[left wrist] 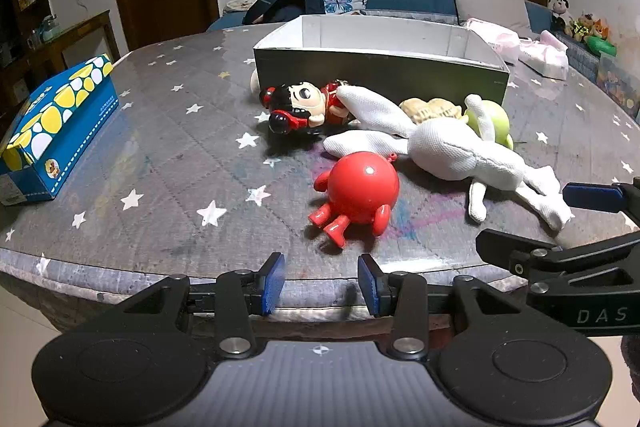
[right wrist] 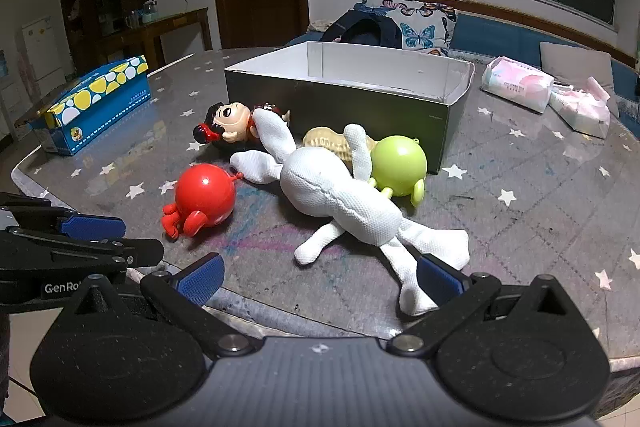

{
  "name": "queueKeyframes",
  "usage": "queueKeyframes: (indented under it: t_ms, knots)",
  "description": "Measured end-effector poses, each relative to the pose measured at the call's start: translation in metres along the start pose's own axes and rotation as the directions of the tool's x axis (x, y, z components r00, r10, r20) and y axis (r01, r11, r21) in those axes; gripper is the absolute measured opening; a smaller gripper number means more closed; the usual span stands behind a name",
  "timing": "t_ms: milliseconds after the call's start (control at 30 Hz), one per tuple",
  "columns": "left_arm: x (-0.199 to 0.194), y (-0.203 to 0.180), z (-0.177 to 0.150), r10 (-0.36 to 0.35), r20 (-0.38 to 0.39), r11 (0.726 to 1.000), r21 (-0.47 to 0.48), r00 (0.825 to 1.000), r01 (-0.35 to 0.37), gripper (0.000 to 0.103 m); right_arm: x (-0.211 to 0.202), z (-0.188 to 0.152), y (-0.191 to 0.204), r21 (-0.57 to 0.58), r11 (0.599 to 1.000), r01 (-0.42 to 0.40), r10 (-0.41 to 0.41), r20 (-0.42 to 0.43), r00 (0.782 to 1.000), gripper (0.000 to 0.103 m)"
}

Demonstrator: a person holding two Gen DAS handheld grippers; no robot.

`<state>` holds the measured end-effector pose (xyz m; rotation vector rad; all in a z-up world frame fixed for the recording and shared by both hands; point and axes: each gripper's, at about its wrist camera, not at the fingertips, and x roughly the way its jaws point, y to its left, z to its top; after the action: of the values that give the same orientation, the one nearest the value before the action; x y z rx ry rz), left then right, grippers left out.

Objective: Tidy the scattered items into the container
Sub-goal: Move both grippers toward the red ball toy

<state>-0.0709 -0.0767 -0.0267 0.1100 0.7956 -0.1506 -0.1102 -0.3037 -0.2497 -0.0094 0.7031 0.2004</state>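
While both units hover at the near edge of the grey star-print surface (left wrist: 168, 131), nothing is gripped. Left hand-held gripper (left wrist: 321, 285): blue pads spread apart with only air between them, aimed at the round red plastic toy with stubby legs (left wrist: 360, 193), which lies just ahead of it on the surface. Right hand-held gripper (right wrist: 318, 277): fingers spread wide, one leg of the white fabric stuffed doll (right wrist: 340, 195) lying just inside the right-side pad (right wrist: 438, 277); can't tell whether pad and leg touch.

Container: open rectangular cardboard box, dark outside, white inside (right wrist: 340, 97), sits at mid-surface behind the toys; what shows of the interior is bare white wall.

Toys are clustered right in front of the box's near wall:
- cartoon figurine with black hair and red outfit (left wrist: 298, 105), lying on its side, one arm of the white doll draped over it
- tan peanut-shaped toy (right wrist: 324, 143), tucked between the doll and the box
- round lime-green plastic toy with small feet (right wrist: 398, 165), just beside the box's near corner, touching the doll's other arm

Blue tissue box with yellow and white pebble pattern (left wrist: 60, 127) is well off to the left. Pink-and-white soft tissue packs (right wrist: 518, 85) sit to the right of the box.
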Motion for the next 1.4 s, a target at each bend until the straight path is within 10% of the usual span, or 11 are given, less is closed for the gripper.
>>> queueKeyframes:
  t_ms: [1400]
  knots:
    - [0.008,-0.015,0.006,-0.016,-0.009,0.999,0.052,1.0,0.016,0.043,0.007,-0.001,-0.008,0.023,1.0,0.014,-0.013,-0.032,0.999,0.103]
